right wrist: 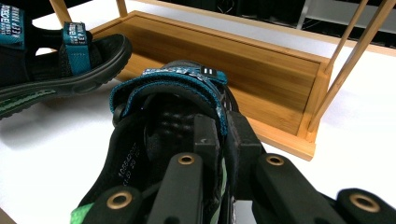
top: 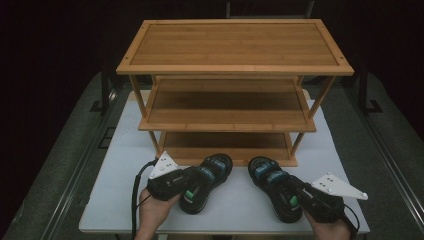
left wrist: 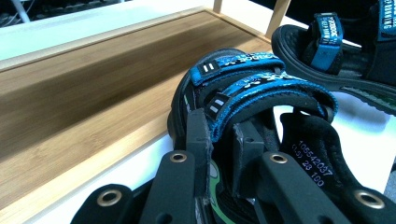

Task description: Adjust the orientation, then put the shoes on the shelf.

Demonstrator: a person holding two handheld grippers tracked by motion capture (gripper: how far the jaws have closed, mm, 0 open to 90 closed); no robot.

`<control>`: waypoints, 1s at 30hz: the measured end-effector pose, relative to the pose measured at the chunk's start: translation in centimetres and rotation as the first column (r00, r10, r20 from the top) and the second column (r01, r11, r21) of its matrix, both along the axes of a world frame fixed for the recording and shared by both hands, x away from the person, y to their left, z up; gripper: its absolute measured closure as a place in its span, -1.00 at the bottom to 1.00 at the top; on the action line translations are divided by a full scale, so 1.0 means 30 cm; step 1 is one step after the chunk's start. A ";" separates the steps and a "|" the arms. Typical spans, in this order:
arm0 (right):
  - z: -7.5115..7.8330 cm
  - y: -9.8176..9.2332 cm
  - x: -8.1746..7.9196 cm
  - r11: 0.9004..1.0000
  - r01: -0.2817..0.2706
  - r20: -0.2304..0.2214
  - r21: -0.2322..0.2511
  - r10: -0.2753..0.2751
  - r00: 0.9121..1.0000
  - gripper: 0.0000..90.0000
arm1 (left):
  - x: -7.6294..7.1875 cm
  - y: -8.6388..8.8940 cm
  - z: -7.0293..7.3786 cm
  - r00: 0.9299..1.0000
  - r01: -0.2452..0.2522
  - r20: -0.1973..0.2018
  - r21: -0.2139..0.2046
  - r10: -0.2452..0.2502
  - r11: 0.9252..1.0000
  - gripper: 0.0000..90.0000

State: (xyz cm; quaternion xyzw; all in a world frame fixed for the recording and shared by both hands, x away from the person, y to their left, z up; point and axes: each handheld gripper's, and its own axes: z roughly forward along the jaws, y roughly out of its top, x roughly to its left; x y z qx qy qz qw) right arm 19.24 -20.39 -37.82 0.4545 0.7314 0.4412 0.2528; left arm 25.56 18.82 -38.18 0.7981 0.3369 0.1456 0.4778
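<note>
Black foam and blue webbing make up both sandals, which lie on the white table top just in front of the bamboo rack. On the left sandal, the left gripper view shows white digits printed inside the heel strap, roughly "105542037" over "28 100", and white lettering along the blue straps that is too skewed to read. The right sandal carries similar digits inside its heel strap in the right gripper view, blurred beyond reading. In that view the strap of the other sandal shows a word ending "KEEP RUNNING", only partly legible.

From the high view, each sandal's long axis runs heel toward the person and toe toward the rack's bottom shelf. The two toes lean in toward each other, so the left one slants up and right, the right one up and left. The toes lie just short of the shelf's front edge.

The left gripper has its jaws pressed onto the side wall of the left sandal near the heel. The right gripper pinches the inner side wall of the right sandal the same way. Each gripper body covers the heel of its sandal from above, and the green footbed shows only in slivers
</note>
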 end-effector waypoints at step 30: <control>-0.012 0.082 0.059 1.000 0.020 0.040 -0.009 -0.020 0.999 0.86 | 0.036 -0.016 -0.017 0.998 -0.064 0.010 -0.026 0.064 0.998 0.79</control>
